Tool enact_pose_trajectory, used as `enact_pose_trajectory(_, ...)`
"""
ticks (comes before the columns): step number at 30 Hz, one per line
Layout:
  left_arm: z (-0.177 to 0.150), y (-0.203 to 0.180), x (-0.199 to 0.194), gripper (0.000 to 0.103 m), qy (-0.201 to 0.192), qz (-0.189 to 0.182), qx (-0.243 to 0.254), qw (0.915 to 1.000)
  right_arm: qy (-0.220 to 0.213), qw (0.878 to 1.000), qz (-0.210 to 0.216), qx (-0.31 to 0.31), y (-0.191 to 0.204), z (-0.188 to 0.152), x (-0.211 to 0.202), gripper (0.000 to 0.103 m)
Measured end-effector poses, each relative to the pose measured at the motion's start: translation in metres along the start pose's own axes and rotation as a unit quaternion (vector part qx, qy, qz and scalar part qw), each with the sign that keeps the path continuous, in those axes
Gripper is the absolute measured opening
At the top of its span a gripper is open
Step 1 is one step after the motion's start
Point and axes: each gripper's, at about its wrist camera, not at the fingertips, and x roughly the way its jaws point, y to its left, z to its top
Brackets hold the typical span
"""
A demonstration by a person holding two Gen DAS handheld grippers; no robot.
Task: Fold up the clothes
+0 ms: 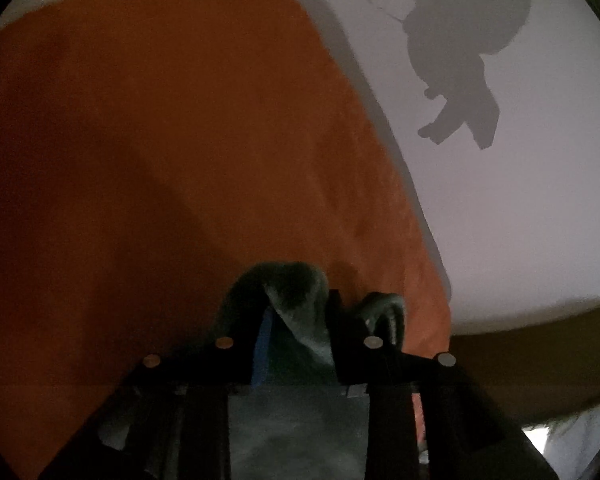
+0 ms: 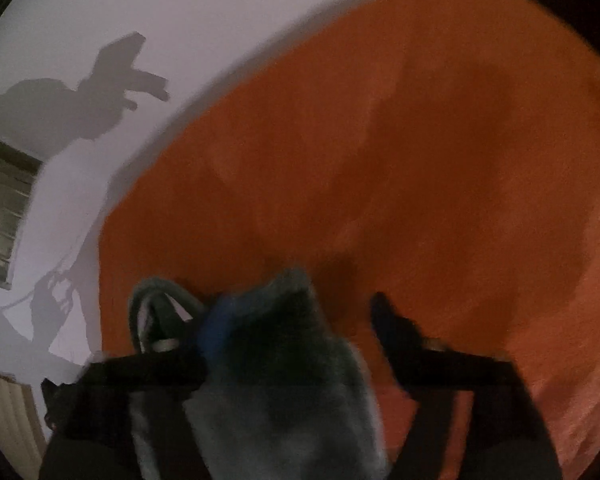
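Grey-green garment [image 1: 300,308] judged soft, light, limp, fleecy nap; drape and slump expected, no breakage risk. Bunched fold seen between fingers of left hand-held gripper [image 1: 296,320]; jaws partly apart, grip judged loose. Right hand-held gripper [image 2: 300,312] held wide apart; same garment lying against its left finger, not pinched. Garment resting at near edge of orange cloth [image 1: 160,140], matte, slightly pebbled, spread flat on white surface [image 1: 520,220]. Best hold judged: hems or corners.

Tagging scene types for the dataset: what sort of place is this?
Probably a room at home, likely a bedroom, hedged. An orange cover lies over a wide flat surface, plain white walls stand close behind it, a slatted panel sits at one side, and a grey garment is being handled.
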Motion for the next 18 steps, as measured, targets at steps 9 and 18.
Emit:
enact_pose_trajectory(9, -0.004, -0.004, -0.043, 0.082, -0.033, 0.028, 0.056, 0.9974, 0.063, 0.996, 0.019, -0.053, -0.031, -0.129, -0.027, 0.079)
enact_pose_trajectory(18, -0.173, 0.073, -0.047, 0.082, 0.082, 0.065, 0.114, 0.988, 0.09, 0.993, 0.025, -0.071, -0.054, -0.184, 0.008, 0.011)
